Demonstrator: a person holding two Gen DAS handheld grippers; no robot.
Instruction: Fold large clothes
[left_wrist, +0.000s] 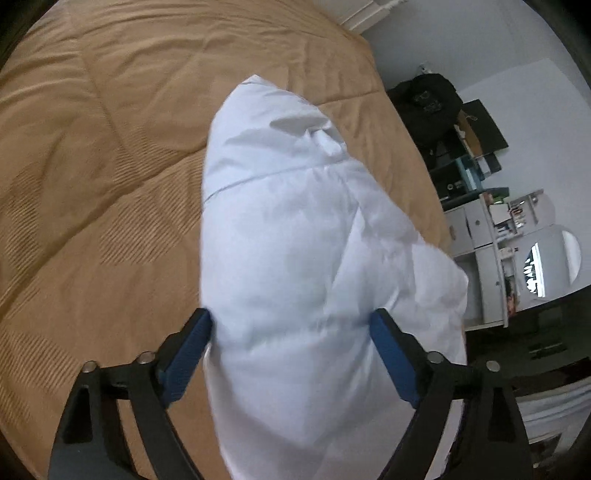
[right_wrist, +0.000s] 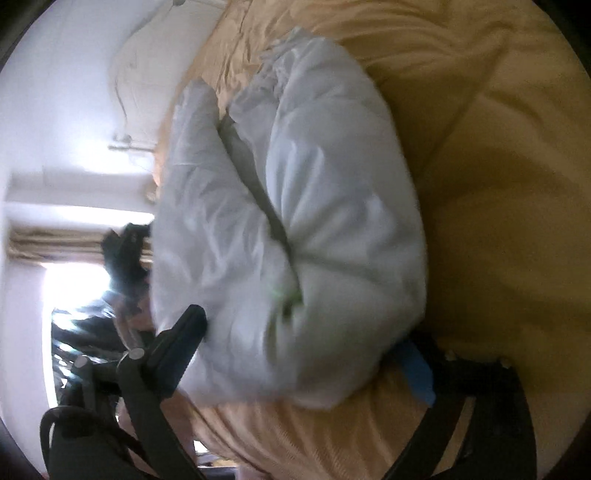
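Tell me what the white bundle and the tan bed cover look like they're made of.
White bundle: thin, slightly glossy woven fabric, probably nylon or polyester over padding; it puffs up in quilted sections with fine crinkles. Tan bed cover: soft matte woven cloth, maybe cotton blend, with stitched ribbed stripes and loose wrinkles.

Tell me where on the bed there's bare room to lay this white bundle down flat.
In the left wrist view, the tan bedspread lies bare from the white garment out to the bed's far edge. It is crowded near the cluttered shelves beyond the bed's right edge. Both the left gripper and right gripper straddle the bundle.
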